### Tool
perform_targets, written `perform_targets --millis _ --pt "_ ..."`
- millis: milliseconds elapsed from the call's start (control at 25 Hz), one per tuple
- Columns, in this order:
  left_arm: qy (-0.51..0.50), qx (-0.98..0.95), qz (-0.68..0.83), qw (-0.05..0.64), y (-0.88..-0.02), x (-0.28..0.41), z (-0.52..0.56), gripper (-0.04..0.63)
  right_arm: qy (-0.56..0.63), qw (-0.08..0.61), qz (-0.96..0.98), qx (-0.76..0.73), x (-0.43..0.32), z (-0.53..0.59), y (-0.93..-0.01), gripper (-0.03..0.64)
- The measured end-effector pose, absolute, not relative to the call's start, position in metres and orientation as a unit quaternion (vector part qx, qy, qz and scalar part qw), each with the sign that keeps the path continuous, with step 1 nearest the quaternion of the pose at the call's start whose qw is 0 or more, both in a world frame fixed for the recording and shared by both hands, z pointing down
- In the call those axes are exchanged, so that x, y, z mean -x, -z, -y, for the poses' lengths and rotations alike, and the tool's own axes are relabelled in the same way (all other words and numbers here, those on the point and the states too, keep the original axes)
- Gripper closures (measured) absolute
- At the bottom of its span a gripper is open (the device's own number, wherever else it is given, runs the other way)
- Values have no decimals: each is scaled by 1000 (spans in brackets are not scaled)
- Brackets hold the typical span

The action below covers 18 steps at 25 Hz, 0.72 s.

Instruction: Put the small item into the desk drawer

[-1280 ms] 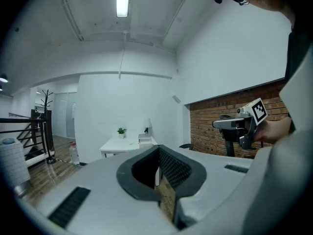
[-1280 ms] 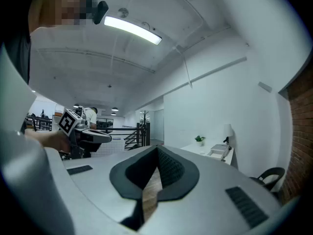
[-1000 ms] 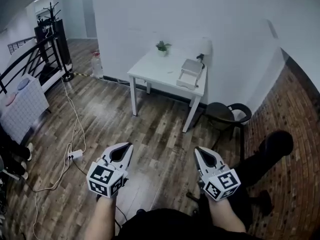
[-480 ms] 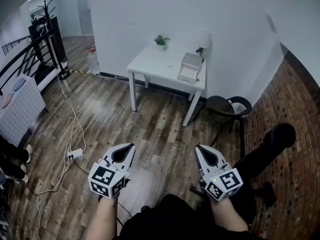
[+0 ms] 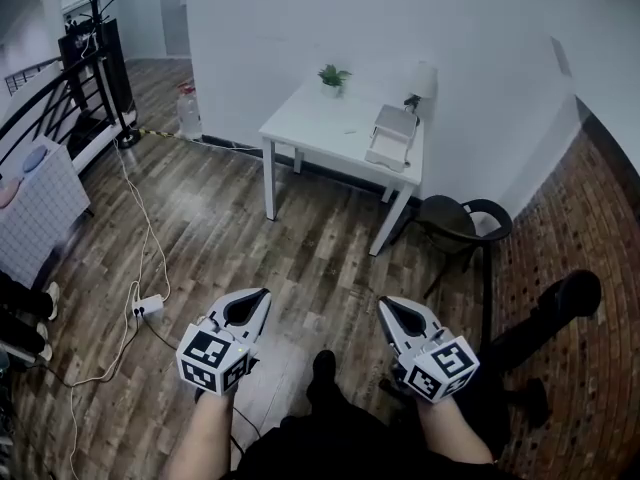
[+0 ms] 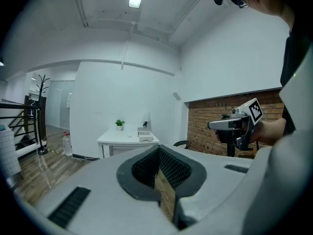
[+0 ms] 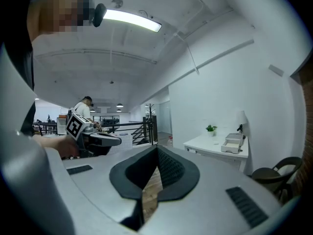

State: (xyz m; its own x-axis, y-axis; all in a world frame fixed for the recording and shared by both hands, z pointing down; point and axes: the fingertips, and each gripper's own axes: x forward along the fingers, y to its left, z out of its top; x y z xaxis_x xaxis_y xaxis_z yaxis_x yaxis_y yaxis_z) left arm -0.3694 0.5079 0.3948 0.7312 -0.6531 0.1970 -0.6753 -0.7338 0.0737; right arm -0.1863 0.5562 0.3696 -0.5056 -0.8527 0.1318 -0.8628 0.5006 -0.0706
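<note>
Left gripper (image 5: 258, 294): clenched, nothing between the jaws; held low above the wood floor (image 5: 250, 228).
Right gripper (image 5: 385, 306): clenched, empty; level with the left gripper and apart from it.
Drawer unit (image 5: 391, 138): on the white desk (image 5: 310, 123), at its right end, beside the lamp (image 5: 424, 80).
Small item: too small to make out.
Desk: well apart from both grippers.

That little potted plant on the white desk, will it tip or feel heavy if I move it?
Probably light: the potted plant looks small against the white desk. Pushed high up, it may tip, since leaves spread above a small pot. The leaves would likely bend, so the pot is the firmer hold.
</note>
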Motion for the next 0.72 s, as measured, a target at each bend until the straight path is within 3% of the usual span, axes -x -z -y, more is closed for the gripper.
perform_targets --millis 320,720 --pt "-99 -929 347 81 -410 339 -420 588 -95 42 865 -491 155 -457 -395 614" --pt "-125 -940 306 85 -418 246 -298 588 -142 53 844 -514 64 -348 -434 614"
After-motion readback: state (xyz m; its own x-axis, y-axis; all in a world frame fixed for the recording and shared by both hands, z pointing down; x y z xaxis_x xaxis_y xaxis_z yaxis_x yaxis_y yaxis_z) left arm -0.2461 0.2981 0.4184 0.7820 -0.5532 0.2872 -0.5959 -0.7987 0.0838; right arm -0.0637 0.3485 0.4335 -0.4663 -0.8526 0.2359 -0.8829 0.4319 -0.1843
